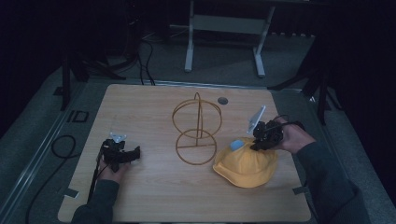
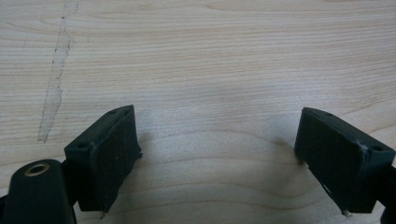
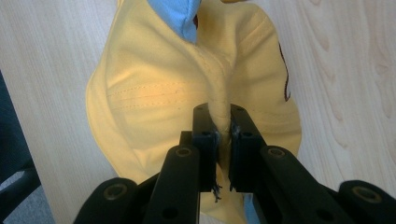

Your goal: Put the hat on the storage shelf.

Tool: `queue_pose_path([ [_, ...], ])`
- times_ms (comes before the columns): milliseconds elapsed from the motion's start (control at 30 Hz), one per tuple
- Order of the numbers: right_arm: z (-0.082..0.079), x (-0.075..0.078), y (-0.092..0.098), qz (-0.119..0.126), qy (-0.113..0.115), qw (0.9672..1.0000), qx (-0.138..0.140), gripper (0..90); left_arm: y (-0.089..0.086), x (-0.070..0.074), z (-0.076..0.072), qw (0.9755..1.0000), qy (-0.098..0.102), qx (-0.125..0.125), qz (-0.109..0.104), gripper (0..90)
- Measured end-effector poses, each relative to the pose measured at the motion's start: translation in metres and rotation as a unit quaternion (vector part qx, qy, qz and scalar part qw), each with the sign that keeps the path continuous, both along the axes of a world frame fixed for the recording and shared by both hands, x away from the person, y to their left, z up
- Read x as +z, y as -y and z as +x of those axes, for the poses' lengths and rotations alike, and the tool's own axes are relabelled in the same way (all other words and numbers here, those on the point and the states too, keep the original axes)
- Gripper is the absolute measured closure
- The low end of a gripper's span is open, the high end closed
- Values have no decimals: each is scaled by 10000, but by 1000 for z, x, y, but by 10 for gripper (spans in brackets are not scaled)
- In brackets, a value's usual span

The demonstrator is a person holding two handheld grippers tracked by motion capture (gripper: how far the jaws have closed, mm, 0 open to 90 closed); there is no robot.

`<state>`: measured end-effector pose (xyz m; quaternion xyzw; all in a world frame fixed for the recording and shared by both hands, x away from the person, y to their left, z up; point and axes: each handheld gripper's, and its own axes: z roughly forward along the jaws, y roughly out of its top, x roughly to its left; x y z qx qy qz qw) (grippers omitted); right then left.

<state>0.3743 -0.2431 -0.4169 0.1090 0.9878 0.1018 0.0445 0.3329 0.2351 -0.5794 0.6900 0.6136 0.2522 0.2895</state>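
Yellow fabric bucket hat (image 1: 246, 165) lies at four o'clock on the pale wooden surface (image 1: 154, 196), its crown pinched into a fold by the right claw (image 3: 223, 127). At eight o'clock, the left claw (image 2: 217, 154) gapes wide, holding nothing.

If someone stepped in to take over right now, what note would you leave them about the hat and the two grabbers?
Right gripper: shut on a pinched fold of the yellow hat, near its crown.
Left gripper: open, empty, low over bare table at the left.
Hat: at the table's right, just right of the wire stand, brim seemingly on the wood.
Done: hat gripped.
Left: probably lift it and set it on the stand; the hat is not on it yet.
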Motion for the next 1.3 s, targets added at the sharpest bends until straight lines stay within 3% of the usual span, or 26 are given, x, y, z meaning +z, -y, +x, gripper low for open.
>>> queue_pose_path([
  [433,10,19,18,223,150,9991,-326,832,0,0,0,10000,0,-5,8,135],
  [1133,27,39,34,258,285,9967,-709,832,0,0,0,10000,-12,-11,18,135],
  [1300,35,48,40,390,324,9951,-848,832,0,0,0,10000,-10,-8,15,135],
])
